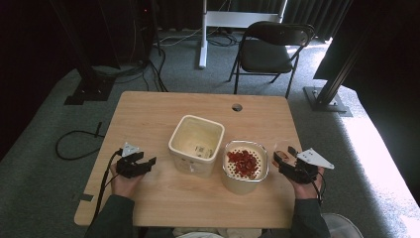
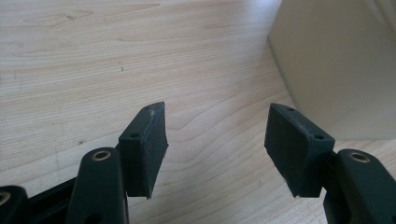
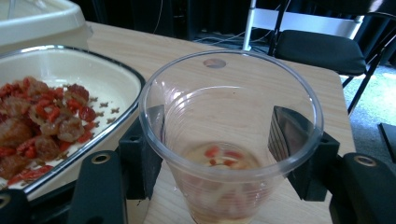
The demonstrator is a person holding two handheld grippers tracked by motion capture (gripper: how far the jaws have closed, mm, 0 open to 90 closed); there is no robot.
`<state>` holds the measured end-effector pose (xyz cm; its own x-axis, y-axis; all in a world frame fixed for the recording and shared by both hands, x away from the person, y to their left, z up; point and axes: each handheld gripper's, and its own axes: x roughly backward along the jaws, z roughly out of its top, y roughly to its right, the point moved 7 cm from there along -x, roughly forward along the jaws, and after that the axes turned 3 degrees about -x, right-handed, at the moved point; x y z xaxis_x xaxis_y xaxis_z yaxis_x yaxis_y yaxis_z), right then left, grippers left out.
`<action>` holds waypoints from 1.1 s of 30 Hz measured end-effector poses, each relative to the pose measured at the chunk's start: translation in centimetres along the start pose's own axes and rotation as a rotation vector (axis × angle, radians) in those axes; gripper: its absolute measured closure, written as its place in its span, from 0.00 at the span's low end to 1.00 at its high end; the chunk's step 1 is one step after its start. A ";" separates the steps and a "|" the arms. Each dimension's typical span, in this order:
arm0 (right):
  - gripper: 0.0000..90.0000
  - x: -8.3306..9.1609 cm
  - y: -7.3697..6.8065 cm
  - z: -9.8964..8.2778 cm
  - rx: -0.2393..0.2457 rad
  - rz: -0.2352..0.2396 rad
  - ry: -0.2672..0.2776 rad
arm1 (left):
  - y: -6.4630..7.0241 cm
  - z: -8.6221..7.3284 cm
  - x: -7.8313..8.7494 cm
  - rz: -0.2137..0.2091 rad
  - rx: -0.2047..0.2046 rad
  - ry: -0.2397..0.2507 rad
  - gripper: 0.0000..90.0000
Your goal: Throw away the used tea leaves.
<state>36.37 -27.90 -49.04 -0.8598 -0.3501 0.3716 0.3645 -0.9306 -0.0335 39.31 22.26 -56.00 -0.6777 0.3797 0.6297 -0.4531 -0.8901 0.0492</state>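
Right gripper (image 3: 219, 154): jaws closed on a clear plastic cup (image 3: 229, 140), one pad on each side of its wall, rim above the pads; a few red pieces lie in the cup bottom. Just left of the left jaw, the rim of the enamel bowl (image 3: 116, 70) holding red dried fruit (image 3: 42, 116); small gap between cup and bowl rim. Ahead of the jaws, bare table (image 3: 289, 70) to its far edge.

Left gripper (image 2: 217, 140): jaws wide apart, holding nothing, bare wood between them. Cream square container (image 2: 336, 60) ahead-right of the right jaw, its wall near the pad but apart. Open tabletop ahead and left.
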 end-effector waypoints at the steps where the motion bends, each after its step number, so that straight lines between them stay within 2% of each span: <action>1: 0.41 0.0 0.0 0.0 0.000 0.000 0.000 | 0.0 0.0 0.0 0.000 0.000 0.000 0.44; 3: 0.41 0.4 -0.2 -0.1 -0.019 0.014 -0.005 | -0.1 -0.1 -0.1 0.000 0.003 -0.003 0.44; 5: 0.41 0.6 -0.5 0.1 0.009 0.003 0.001 | 0.0 -0.2 -0.2 0.001 0.002 -0.009 0.44; 9: 0.41 1.1 -0.6 0.2 -0.010 0.014 0.006 | 0.1 -0.2 -0.3 -0.003 -0.005 -0.012 0.44; 12: 0.41 1.4 -0.9 0.3 0.013 0.003 0.006 | 0.2 -0.3 -0.4 -0.004 -0.004 -0.015 0.44; 14: 0.41 1.5 -0.9 0.3 0.001 0.005 0.006 | 0.2 -0.3 -0.4 -0.005 -0.008 -0.015 0.44; 15: 0.41 1.8 -1.2 0.3 -0.002 0.022 0.000 | 0.2 -0.3 -0.4 -0.004 -0.009 -0.017 0.44; 17: 0.41 2.0 -1.3 0.4 0.012 0.015 0.000 | 0.1 -0.3 -0.4 -0.005 -0.006 -0.016 0.44; 23: 0.41 2.5 -1.7 0.9 0.019 0.027 0.004 | 0.2 -0.4 -0.5 -0.005 -0.011 -0.019 0.44; 33: 0.40 2.8 -1.8 1.6 0.022 0.017 0.008 | 0.3 -0.4 -0.5 -0.005 -0.013 -0.020 0.44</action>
<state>33.86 -27.06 -46.45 -0.8562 -0.3667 0.3640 0.3869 -0.9219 -0.0189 39.29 21.86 -56.64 -0.6638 0.3790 0.6448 -0.4641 -0.8848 0.0423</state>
